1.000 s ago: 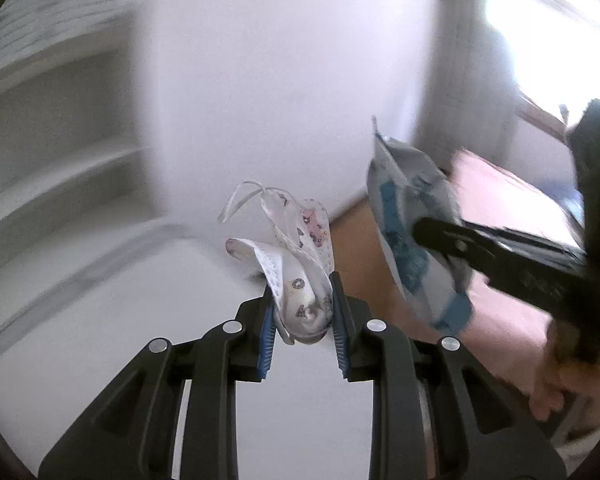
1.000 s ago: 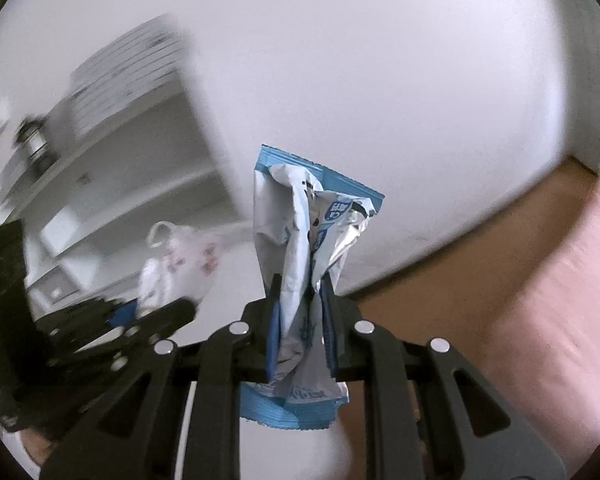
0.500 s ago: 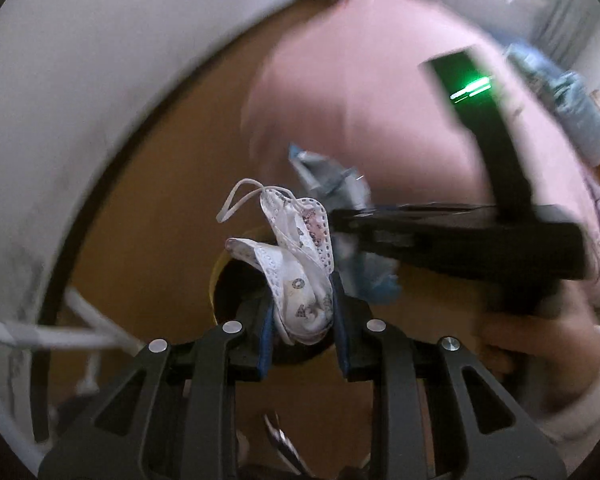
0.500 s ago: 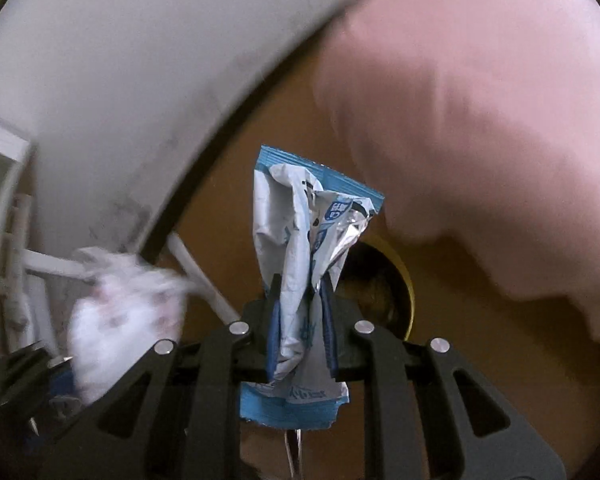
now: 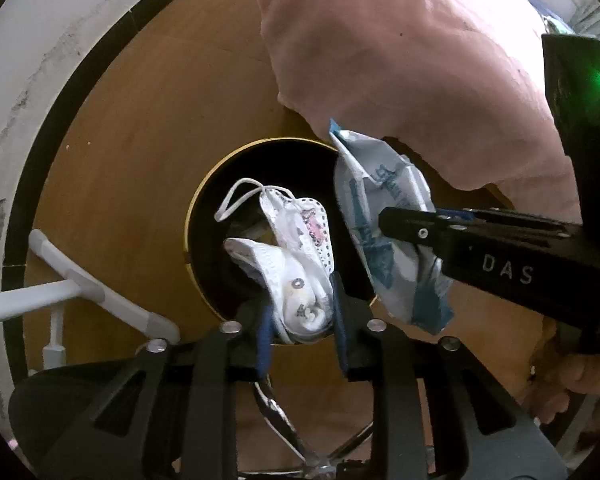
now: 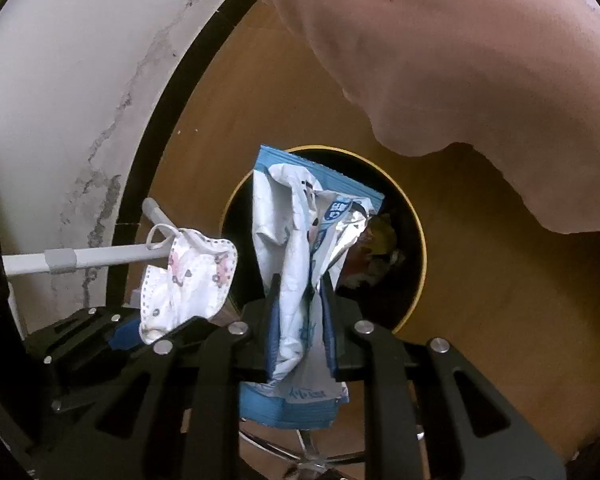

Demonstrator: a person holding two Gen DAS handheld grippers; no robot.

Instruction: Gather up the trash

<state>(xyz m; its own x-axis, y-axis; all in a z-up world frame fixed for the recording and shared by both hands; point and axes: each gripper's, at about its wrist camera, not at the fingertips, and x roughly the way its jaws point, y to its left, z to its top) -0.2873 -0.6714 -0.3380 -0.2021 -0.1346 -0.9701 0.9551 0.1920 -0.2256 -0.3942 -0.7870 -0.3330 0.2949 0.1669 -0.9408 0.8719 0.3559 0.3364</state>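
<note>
Both jaws have just been easing apart: your left gripper [image 5: 300, 312] pinches the face mask [image 5: 296, 264], your right gripper [image 6: 302, 312] the wrapper [image 6: 300, 264], above the bin [image 5: 192, 240].

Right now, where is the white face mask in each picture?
Left wrist view: the mask is in the middle, low, between the left gripper's jaws, over the bin.
Right wrist view: the mask is at the left, sticking up from the left gripper.
Shared landmark: the round black bin with a yellow rim, below both grippers.
</note>
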